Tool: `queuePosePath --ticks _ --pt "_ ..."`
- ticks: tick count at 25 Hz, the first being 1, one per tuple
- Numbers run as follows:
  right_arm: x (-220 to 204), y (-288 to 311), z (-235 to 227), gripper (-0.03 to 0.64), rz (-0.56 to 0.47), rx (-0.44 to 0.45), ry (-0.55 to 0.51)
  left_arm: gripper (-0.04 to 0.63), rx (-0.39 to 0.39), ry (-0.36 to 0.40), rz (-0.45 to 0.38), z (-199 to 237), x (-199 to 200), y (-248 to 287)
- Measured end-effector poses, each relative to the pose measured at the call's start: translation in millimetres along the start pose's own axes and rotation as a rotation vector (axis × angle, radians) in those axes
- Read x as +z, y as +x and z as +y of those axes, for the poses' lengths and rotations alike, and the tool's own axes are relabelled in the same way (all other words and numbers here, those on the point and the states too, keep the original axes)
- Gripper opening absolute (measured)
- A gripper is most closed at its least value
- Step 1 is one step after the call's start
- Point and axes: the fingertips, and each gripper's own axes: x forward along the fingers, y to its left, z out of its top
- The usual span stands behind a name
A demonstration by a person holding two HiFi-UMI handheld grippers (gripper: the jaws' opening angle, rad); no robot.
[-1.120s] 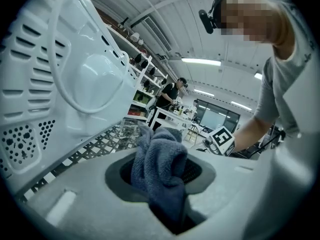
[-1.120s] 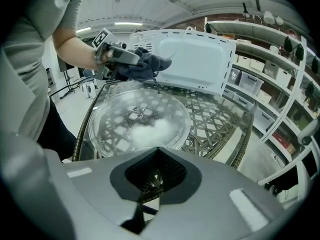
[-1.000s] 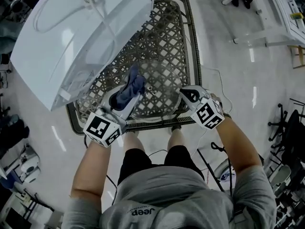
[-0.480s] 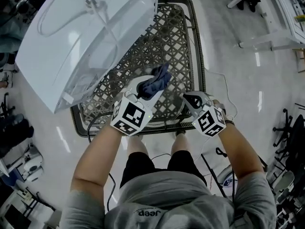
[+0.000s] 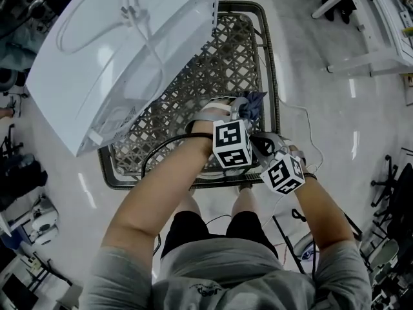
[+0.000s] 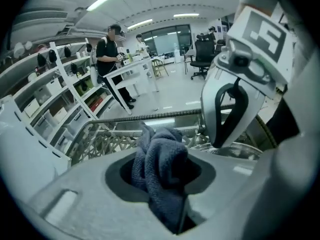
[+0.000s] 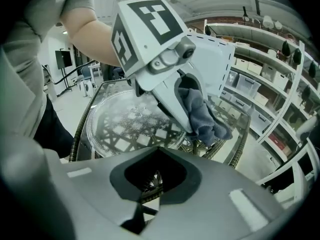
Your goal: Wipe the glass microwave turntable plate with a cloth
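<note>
Wiping stroke in hand: left hand-held gripper (image 5: 242,112) clamped on cloth (image 6: 162,164), at right rim of plate (image 7: 125,119), just beside right hand-held gripper (image 5: 261,142), whose jaws look pinched on near rim. Plate flat on desk (image 5: 193,76); rest of plate lies left of cloth.

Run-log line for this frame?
left gripper: shut on cloth | cloth: at rim of plate | right gripper: jaws together, by plate, no cloth | stage: wiping, contact unclear

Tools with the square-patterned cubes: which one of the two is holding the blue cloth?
The left tool, reaching over the glass plate: the dark blue cloth is bunched between its jaws. The right tool has no cloth.
</note>
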Motion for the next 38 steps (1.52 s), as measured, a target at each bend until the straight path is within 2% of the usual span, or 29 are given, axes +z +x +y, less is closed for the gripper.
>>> queuePosePath --ticks 3,7,14,23,27,31,38 --pt "0.1 0.1 -1.3 0.006 -0.001 -0.006 0.003 0.13 -0.011 0.032 0.028 0.4 0.4 5.5" --pt "-0.2 1.1 -1.5 0.006 0.002 -0.014 0.013 0.13 -0.031 0.033 0.041 0.8 -3.1 4.9" --pt "-0.7 0.9 -1.3 0.006 0.01 -0.008 0.021 0.13 -0.008 0.046 0.1 6.5 -37.4 -12.4" --pt "-1.1 0.9 -1.3 0.006 0.02 -0.004 0.028 0.13 0.061 -0.068 0.191 15.3 -112.5 -59.0" --pt "-1.3 1.0 -1.7 0.006 0.02 -0.005 0.032 0.129 0.096 -0.094 0.232 14.0 -137.0 -77.6" --pt "-0.9 1.2 -1.7 0.006 0.021 -0.006 0.034 0.129 0.116 -0.096 0.263 12.0 -149.6 -88.3" --pt "-0.7 1.4 -1.3 0.006 0.023 -0.006 0.032 0.13 0.123 -0.126 0.235 13.2 -142.2 -90.7"
